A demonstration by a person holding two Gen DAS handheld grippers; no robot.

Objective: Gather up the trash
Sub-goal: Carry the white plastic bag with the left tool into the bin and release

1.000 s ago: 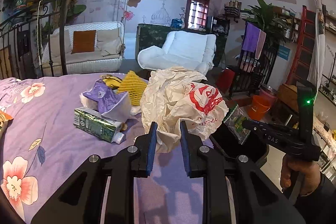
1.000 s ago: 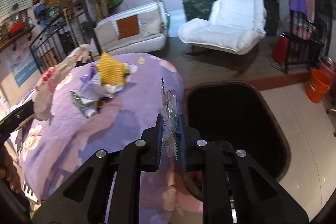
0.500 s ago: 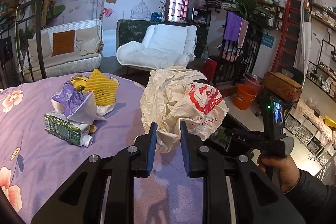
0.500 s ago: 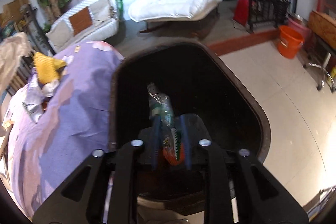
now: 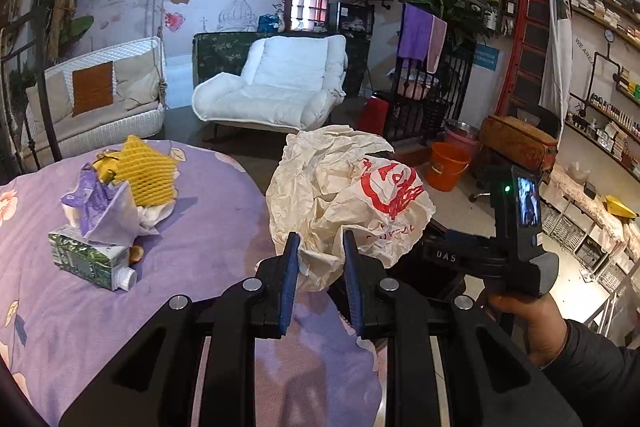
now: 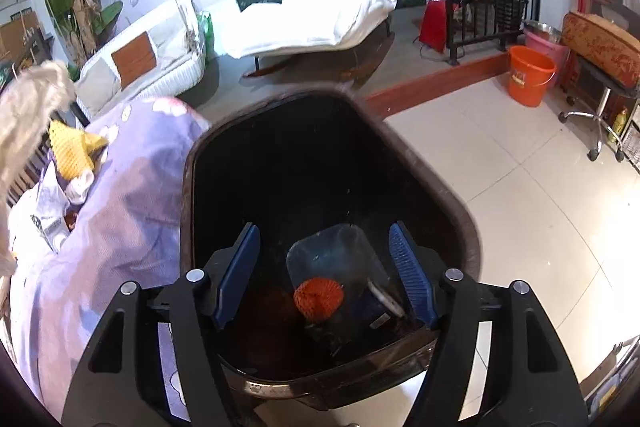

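**Trash run partly done**

Left of frame: carton (image 5: 90, 261) and yellow net (image 5: 148, 175) are lying uncollected. Centre: left gripper (image 5: 318, 281) is pinching crumpled bag (image 5: 348, 195). Right gripper (image 6: 324, 277), jaws just spreading empty, is hovering over bin (image 6: 460, 203).

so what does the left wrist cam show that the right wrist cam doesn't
Only the left wrist view: the left gripper shut on the crumpled paper bag, and the hand holding the other tool.

Only the right wrist view: the bin's inside, with an orange net and clear container at the bottom, below the open, empty right gripper, whose jaws have just been opening.

Both: the purple cloth, yellow foam net and green carton.
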